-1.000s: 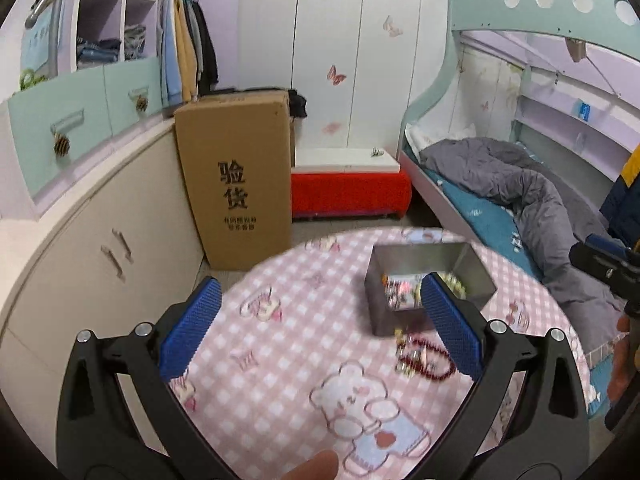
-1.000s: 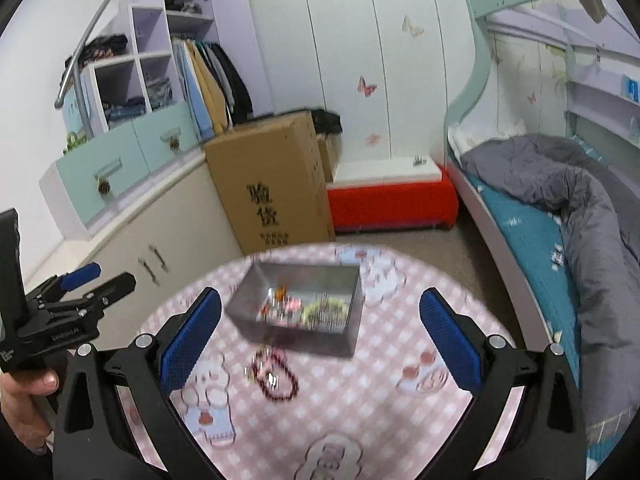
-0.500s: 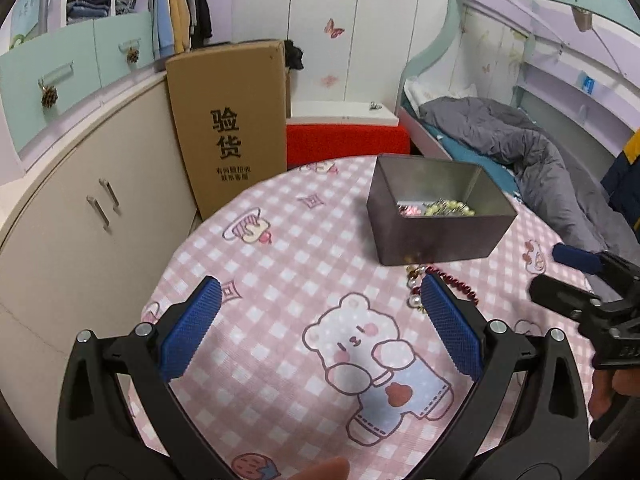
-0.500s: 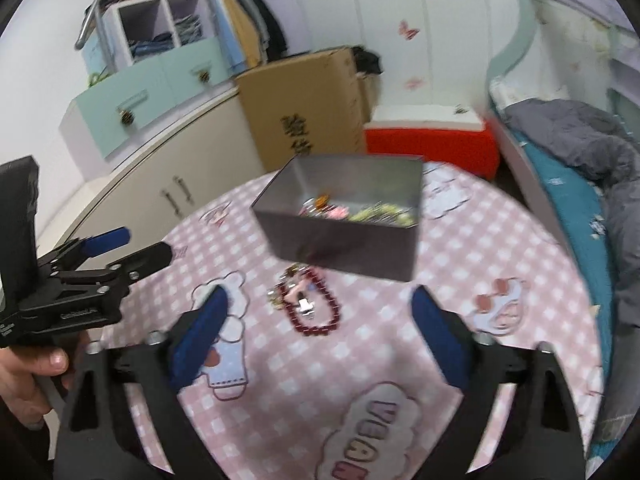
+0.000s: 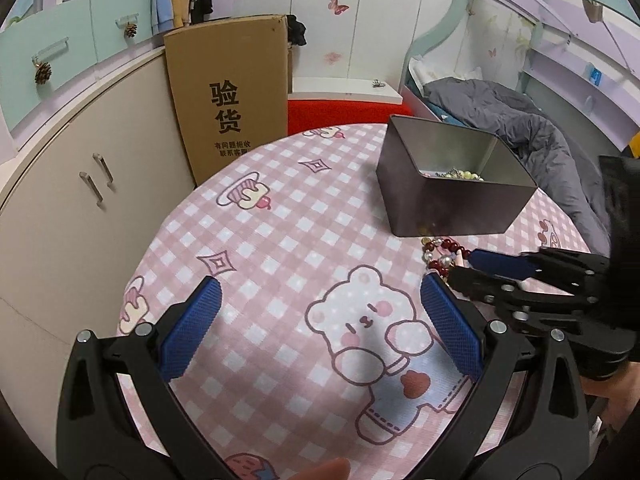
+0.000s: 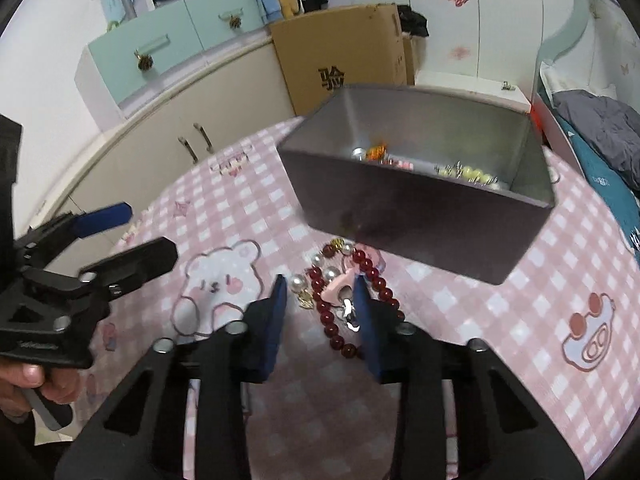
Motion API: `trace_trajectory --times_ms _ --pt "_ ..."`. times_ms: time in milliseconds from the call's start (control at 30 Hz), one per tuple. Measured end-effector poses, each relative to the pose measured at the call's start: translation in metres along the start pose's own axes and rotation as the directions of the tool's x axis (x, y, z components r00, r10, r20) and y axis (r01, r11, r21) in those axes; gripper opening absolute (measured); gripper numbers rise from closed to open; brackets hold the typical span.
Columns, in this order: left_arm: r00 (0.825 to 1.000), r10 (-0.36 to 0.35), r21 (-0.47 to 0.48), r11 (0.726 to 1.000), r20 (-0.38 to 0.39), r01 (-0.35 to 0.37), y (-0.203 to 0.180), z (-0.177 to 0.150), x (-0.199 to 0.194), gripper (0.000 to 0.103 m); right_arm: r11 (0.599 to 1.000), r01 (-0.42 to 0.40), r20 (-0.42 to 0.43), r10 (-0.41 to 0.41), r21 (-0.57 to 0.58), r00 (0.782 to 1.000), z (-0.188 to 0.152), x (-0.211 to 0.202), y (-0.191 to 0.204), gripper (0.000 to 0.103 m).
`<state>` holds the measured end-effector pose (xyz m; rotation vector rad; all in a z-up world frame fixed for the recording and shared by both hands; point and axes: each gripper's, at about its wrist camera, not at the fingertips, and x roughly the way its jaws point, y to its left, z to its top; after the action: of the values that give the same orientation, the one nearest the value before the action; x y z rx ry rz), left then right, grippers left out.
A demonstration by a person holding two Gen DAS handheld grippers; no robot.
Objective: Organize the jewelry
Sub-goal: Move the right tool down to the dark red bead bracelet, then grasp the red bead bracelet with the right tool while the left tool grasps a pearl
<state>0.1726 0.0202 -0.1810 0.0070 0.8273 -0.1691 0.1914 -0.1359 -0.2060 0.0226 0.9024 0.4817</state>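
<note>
Closing in: right gripper is straddling the dark red bead bracelet on the tabletop; its jaws are standing partly closed, one pad on each side of the strand, and I cannot tell whether they are pinching it yet.
Right pads: fingers are sitting low, near the pink checked cloth; whether they are touching it is not clear.
Bracelet: it is lying in a loose heap with pearl beads and a small pink charm, just in front of the near wall of the tin.
Left gripper: it is hovering over the bear print, jaws spread wide, holding nothing, well apart from the jewelry.
Tin box: open-topped grey metal, sitting upright beyond the bracelet; other pieces are showing at its bottom, a pale green bead strand among them.
Step in hand (judgement): picking the bracelet off the cloth so it can go into the tin.
Doing it well: closing on several red beads at once, not on the charm, should be keeping the strand from slipping; lifting straight up until the loop is hanging free, and clearing the near wall before moving over the opening.
Risk: trailing beads catching on the tin rim, or the cloth getting pinched along with the strand.
Far: cardboard carton standing against the cabinets behind the tabletop.
</note>
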Motion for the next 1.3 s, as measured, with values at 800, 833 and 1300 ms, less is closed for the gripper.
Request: trace_trajectory --times_ms 800,833,1300 --pt "0.997 -0.025 0.106 0.994 -0.079 0.034 -0.040 -0.007 0.034 0.097 0.988 -0.057 0.036 0.052 0.143 0.998 -0.019 -0.028 -0.039 0.011" --pt "0.996 -0.024 0.107 0.994 -0.081 0.033 -0.040 -0.007 0.035 0.097 0.989 -0.055 0.036 0.051 0.134 0.998 -0.019 -0.028 -0.037 0.011" --pt "0.995 -0.015 0.135 0.991 -0.094 0.027 -0.042 -0.003 0.052 0.097 0.998 0.051 -0.007 -0.051 -0.024 0.999 -0.010 -0.009 -0.016 0.013"
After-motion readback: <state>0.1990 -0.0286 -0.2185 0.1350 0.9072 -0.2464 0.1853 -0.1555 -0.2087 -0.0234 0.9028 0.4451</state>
